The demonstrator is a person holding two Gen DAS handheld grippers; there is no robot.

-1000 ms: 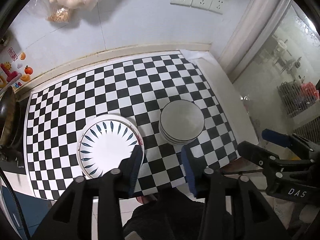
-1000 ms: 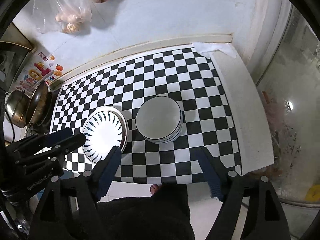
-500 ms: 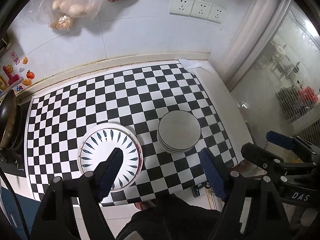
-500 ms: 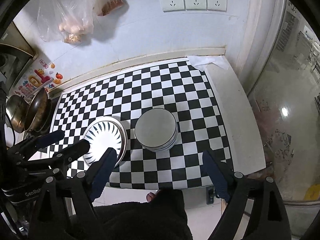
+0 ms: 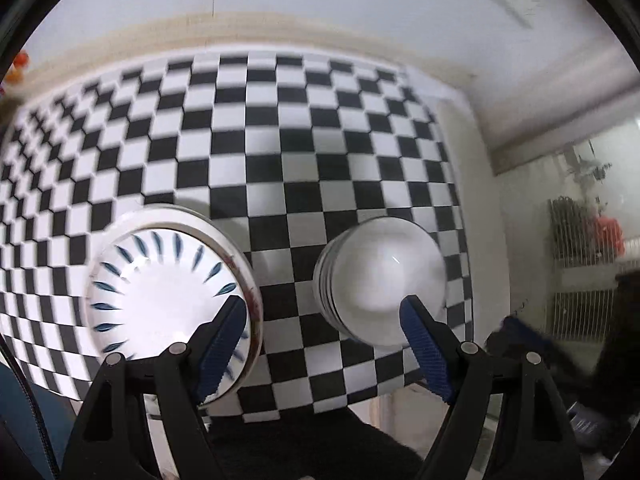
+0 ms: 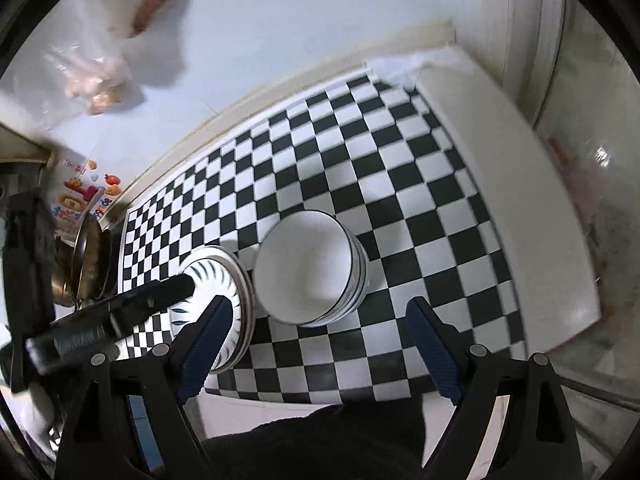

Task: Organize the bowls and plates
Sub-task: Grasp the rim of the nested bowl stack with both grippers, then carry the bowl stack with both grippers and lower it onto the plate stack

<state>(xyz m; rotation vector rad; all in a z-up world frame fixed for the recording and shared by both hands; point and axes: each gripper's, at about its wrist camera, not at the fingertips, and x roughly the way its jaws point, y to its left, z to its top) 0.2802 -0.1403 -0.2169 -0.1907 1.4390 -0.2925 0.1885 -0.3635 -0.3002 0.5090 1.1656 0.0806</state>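
Observation:
A stack of white plates with blue leaf marks (image 5: pixel 160 292) lies on the black-and-white checkered cloth (image 5: pixel 280 140). Just right of it stands a stack of white bowls with dark rims (image 5: pixel 380 280). My left gripper (image 5: pixel 322 320) hovers open above the gap between them, one pad over the plates' right rim, the other over the bowls' near edge. In the right wrist view my right gripper (image 6: pixel 318 320) is open, straddling the bowls (image 6: pixel 308 268) from above. The plates (image 6: pixel 212 280) lie to their left, partly hidden by one of the left gripper's fingers (image 6: pixel 160 296). Neither gripper holds anything.
Metal pots (image 6: pixel 88 260) stand at the cloth's left end below fruit stickers (image 6: pixel 80 196). Plastic bags of food (image 6: pixel 100 80) hang on the wall. A white counter strip (image 6: pixel 500 200) borders the cloth on the right, with glass beyond. A person's dark clothing (image 6: pixel 320 440) fills the bottom.
Both grippers have dropped toward the dishes, which now look much larger. The left jaws went from narrow to wide. The plates and bowls have not moved.

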